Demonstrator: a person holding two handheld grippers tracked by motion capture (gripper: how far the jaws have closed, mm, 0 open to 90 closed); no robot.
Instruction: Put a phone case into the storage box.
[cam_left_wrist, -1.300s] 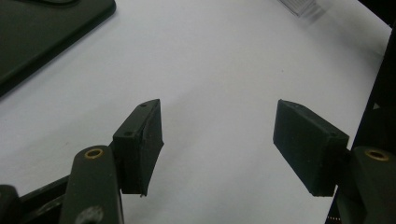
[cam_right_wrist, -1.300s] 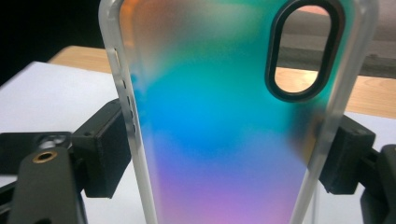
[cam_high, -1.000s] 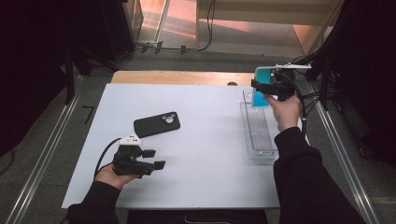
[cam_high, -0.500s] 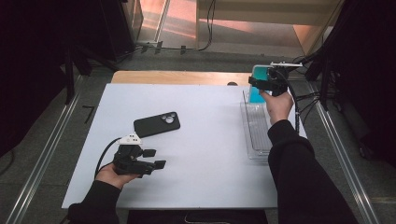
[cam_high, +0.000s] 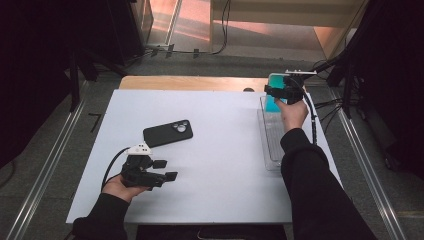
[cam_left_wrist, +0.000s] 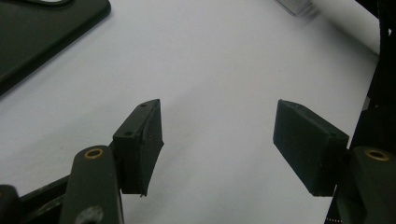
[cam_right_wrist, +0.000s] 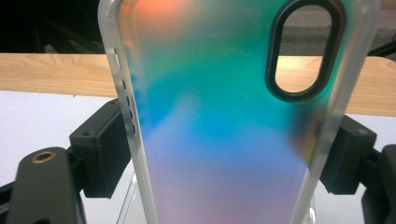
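The right gripper (cam_high: 276, 92) clamps its fingers (cam_right_wrist: 100, 154) on the edges of a translucent rainbow phone case (cam_right_wrist: 224, 116) above the far end of the clear tray (cam_high: 272, 145), while the left gripper (cam_high: 165, 170), fingers (cam_left_wrist: 140, 144) wide and empty, rests just near of the black phone (cam_high: 167, 133) on the table (cam_high: 220, 165).

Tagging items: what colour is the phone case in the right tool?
Iridescent: orange through teal to purple, frosted clear edges. The phone case shows best in the right gripper view.
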